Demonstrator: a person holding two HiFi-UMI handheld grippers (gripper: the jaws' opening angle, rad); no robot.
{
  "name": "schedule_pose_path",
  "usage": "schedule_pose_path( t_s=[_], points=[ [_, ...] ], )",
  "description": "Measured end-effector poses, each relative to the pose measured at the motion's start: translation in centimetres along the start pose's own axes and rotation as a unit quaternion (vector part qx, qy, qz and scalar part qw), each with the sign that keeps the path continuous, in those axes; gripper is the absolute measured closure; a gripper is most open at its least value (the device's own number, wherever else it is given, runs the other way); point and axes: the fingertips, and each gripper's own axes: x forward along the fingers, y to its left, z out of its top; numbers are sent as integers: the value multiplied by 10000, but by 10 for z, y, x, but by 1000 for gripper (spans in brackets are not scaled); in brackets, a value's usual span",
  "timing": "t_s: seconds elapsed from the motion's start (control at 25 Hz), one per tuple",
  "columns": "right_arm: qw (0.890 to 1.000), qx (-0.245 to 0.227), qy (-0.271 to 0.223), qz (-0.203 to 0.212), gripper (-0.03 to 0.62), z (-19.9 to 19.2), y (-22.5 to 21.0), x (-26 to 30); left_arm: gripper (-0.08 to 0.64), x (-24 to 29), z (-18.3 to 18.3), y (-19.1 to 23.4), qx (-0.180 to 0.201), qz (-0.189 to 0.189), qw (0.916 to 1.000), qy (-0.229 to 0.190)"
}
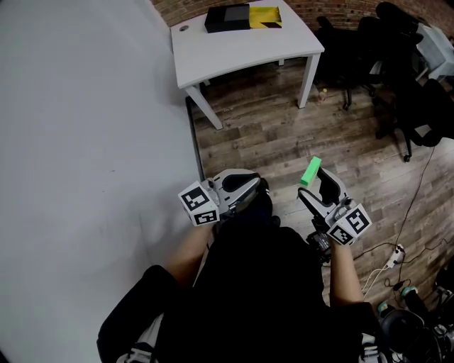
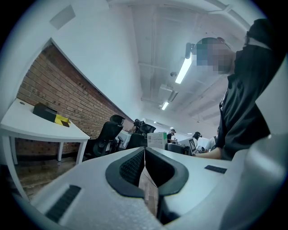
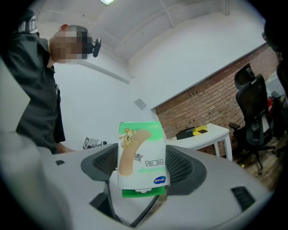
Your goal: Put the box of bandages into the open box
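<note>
The box of bandages, green and white with a plaster pictured on it, is clamped between the jaws of my right gripper. In the right gripper view the box of bandages stands upright between the dark pads. My left gripper is held close to my body, and in its own view the left gripper has its jaws pressed together with nothing in them. The open box, black with a yellow part, lies on the far white table. It also shows as the open box and the open box in the two gripper views.
A pale wall runs along the left. Wooden floor lies between me and the table. Black office chairs stand at the right, and cables with a power strip lie on the floor at lower right.
</note>
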Motion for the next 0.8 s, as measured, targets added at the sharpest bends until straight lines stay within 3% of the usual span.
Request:
schedule_pose_path(
  t_s=[0.48,0.8],
  points=[
    [9997,0,238,12,261,20,-72,75,543,23,29,103,-204,169,9995,-170],
    [9989,20,433,-186,261,43,-154,145,543,55,62,215,-356,143,9988,-318]
  ],
)
